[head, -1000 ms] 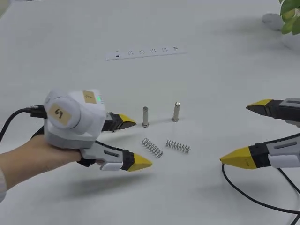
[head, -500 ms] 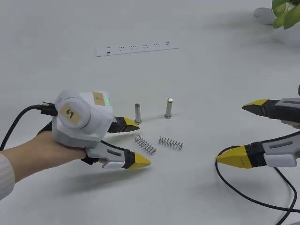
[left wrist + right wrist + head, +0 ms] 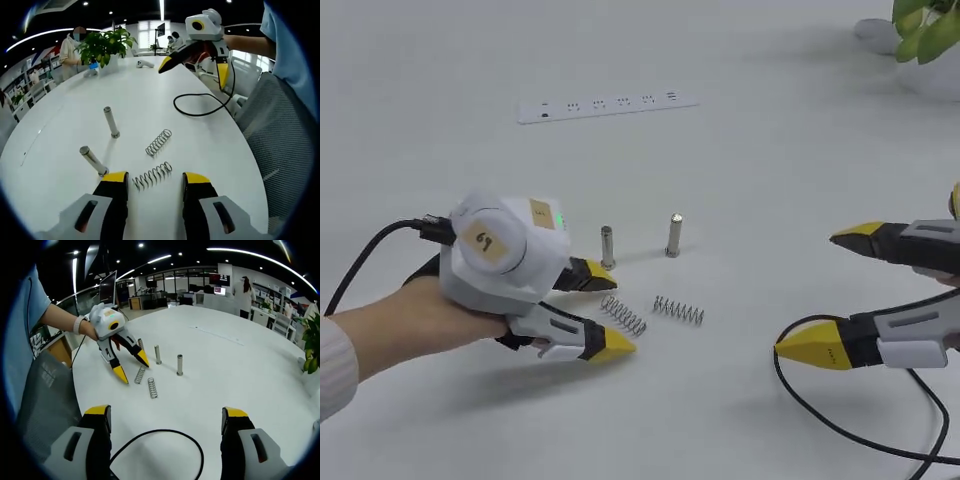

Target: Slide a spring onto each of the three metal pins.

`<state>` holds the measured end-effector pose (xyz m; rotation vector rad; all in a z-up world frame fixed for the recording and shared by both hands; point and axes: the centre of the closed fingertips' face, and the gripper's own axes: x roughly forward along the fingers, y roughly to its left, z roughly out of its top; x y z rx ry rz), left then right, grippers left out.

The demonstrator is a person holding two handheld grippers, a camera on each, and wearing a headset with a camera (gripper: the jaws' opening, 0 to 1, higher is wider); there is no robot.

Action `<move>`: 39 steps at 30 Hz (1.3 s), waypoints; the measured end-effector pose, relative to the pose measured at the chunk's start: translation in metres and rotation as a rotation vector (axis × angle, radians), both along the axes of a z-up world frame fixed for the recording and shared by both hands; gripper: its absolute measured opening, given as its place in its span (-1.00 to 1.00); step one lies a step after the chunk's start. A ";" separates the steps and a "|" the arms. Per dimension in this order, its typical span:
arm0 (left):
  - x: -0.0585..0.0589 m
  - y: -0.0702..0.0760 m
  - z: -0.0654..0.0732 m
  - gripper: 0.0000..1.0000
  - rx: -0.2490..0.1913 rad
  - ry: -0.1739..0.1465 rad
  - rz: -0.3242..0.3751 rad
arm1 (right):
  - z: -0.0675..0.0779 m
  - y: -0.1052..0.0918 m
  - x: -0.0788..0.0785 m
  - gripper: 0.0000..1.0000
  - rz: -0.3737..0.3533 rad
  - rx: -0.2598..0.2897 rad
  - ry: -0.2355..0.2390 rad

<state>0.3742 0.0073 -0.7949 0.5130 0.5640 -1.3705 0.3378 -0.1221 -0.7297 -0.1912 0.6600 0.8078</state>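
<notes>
Left gripper (image 3: 155, 176), jaws apart, faces a spring (image 3: 152, 175) lying flat, crosswise. Right gripper (image 3: 166, 411) is wide open; its view maybe shows a third upright pin (image 3: 140, 344).

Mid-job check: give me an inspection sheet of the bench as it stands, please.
Surface: plain white tabletop.
Job's things: two silver metal pins upright, both bare; two wire coil springs lying flat in front of them.
Clutter: white power strip at the far side.
Grippers: left hand-held gripper open, tips flanking the nearer spring; right hand-held gripper open, holding nothing, apart from the parts.
Cables: black cable looped on the table by the right gripper; another trails from the left one.
Surroundings: green leafy plant at the far corner; open office with people beyond.
</notes>
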 end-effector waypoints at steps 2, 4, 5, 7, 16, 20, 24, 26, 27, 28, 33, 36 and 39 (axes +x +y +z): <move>-0.001 0.001 0.000 -0.34 0.002 0.003 -0.004 | 0.000 0.000 0.000 0.80 0.000 0.001 0.000; -0.001 0.001 0.000 -0.35 0.003 0.007 -0.001 | 0.001 0.000 0.000 0.80 0.000 0.000 -0.001; -0.002 0.001 0.000 -0.35 0.007 0.006 0.000 | 0.001 0.001 0.000 0.80 0.000 0.001 0.000; -0.002 0.002 -0.001 -0.36 0.010 0.006 -0.002 | 0.001 0.001 0.000 0.80 0.001 0.003 0.000; -0.006 0.009 -0.005 -0.42 0.050 -0.002 -0.013 | 0.002 0.002 -0.001 0.79 0.002 0.006 -0.002; -0.004 0.012 -0.005 -0.50 0.057 -0.010 -0.009 | 0.002 0.002 -0.001 0.79 0.000 0.008 0.000; -0.003 0.013 -0.005 -0.60 0.060 -0.012 -0.002 | 0.001 0.001 -0.002 0.79 0.000 0.010 0.001; -0.001 0.013 -0.005 -0.61 0.062 -0.018 0.001 | 0.001 0.002 -0.002 0.79 -0.001 0.014 0.002; -0.001 0.013 -0.005 -0.61 0.059 -0.019 0.001 | 0.001 0.002 -0.002 0.79 -0.002 0.014 0.003; -0.001 0.013 -0.005 -0.60 0.059 -0.023 0.000 | 0.001 0.002 -0.003 0.79 -0.001 0.013 0.003; 0.001 0.009 -0.002 -0.60 0.042 -0.041 -0.007 | 0.000 0.002 -0.003 0.78 -0.002 0.016 0.006; 0.002 0.007 -0.002 -0.61 0.035 -0.043 -0.008 | -0.001 0.002 -0.003 0.78 -0.004 0.016 0.008; 0.001 0.007 -0.005 -0.64 0.044 -0.039 -0.011 | -0.001 0.001 -0.003 0.78 -0.005 0.016 0.008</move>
